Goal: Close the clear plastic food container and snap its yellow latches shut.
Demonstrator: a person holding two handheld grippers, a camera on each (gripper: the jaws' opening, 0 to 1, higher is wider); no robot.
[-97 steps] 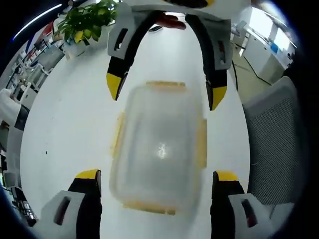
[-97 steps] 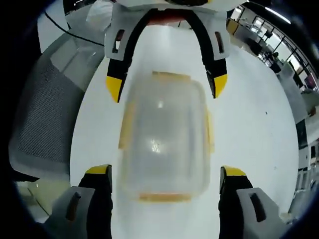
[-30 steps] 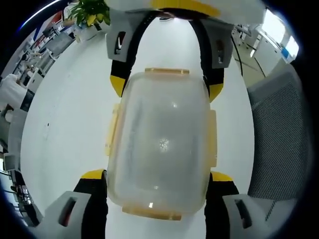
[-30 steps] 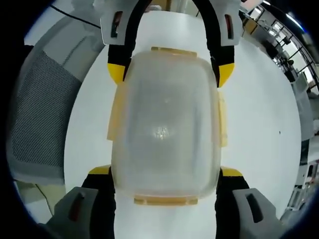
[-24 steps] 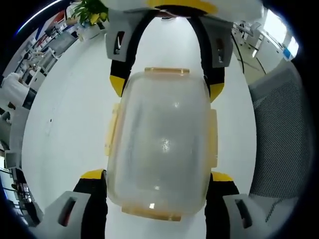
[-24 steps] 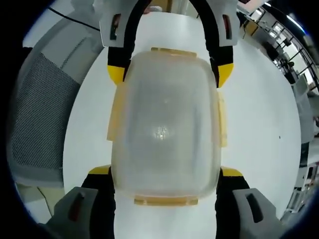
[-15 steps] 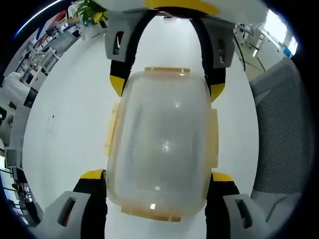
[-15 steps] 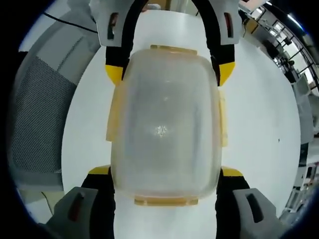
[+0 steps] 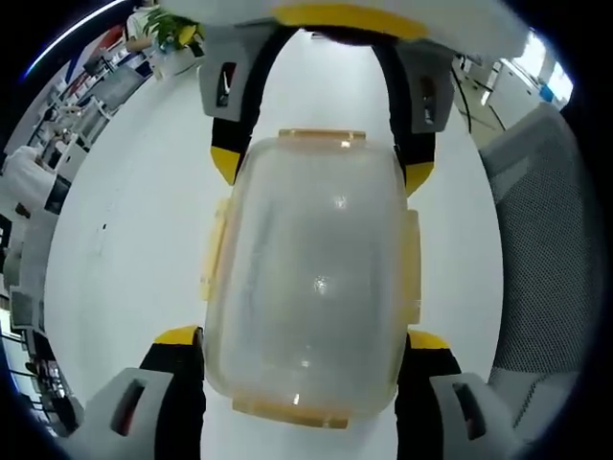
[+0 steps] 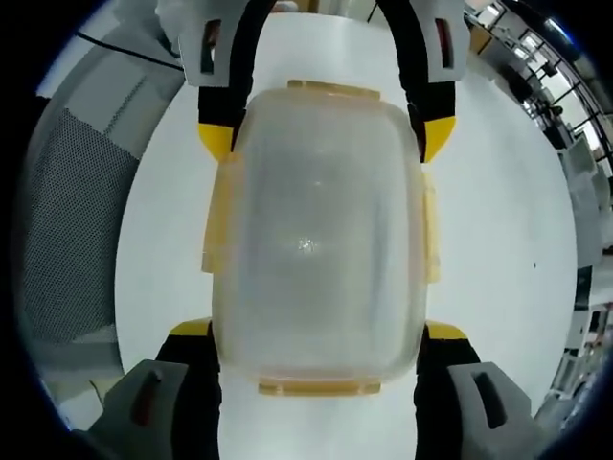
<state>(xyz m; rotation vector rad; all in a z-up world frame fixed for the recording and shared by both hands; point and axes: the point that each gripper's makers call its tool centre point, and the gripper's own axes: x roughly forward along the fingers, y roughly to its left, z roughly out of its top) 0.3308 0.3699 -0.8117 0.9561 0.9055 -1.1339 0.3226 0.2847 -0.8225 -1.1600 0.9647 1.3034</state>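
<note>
Right up close, the left gripper [image 9: 302, 350] has its yellow-tipped jaws spread wide, one on either side of the near end of the clear plastic container [image 9: 308, 287]. From the other end the right gripper [image 10: 316, 345] does the same, its jaws straddling the opposite short end of the box. Each tool appears at the top of the other's view, so the two face each other across the container with it bracketed between them.

The container sits on a white table [image 9: 134, 240], lid on top, and the yellow latches [image 9: 213, 251] along its long sides look flared outward rather than folded down; the plastic is cloudy, so I can't be sure how well the lid is seated. The jaw tips lie close against the container's sides, but whether they are touching or just beside it I cannot tell.

My read is that the lid-pressing step is in hand and the latches are not yet snapped. Next calls for pushing each side flap down against the wall while the other tool steadies the box, then the end flaps [image 10: 319, 386].

Farther off stand a grey mesh chair [image 9: 541, 249], a potted plant [image 9: 168, 27] and office desks.
</note>
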